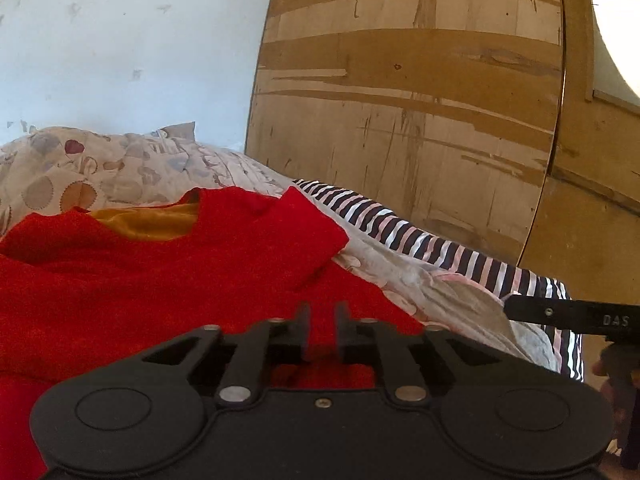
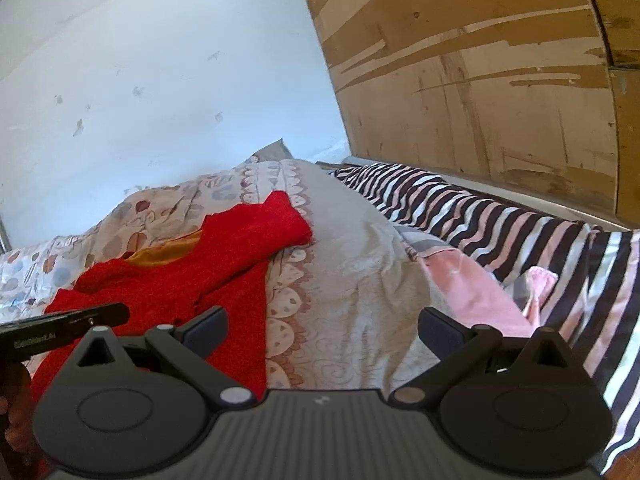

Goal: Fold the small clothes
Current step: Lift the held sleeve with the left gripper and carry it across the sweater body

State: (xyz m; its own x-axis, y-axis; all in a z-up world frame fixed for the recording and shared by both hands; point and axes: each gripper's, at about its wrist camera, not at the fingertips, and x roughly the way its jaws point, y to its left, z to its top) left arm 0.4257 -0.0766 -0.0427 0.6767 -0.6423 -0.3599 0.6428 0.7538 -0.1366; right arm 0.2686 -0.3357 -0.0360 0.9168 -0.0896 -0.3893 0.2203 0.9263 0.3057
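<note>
A: Where's the garment?

B: The red top lies spread on the quilt, neck toward the wall. Its orange lining shows at the neckline. One sleeve is folded in across the body.

A: And the grippers?

B: The left gripper is low over the top's hem, its jaws drawn narrow with only a slim gap. Red cloth shows in that gap, but I can't tell whether they pinch it. The right gripper is spread wide, holding nothing, over the bare quilt just beside the top's edge.

A: Any bins or baskets?

B: None in view. Everything lies loose on the bed.

A: What else is nearby?

B: A patterned pillow sits beyond the top, against the wall. A striped sheet runs along the bed's far side by a scuffed wooden panel. A pink cloth lies between quilt and stripes, just ahead of the right gripper's outer finger.
</note>
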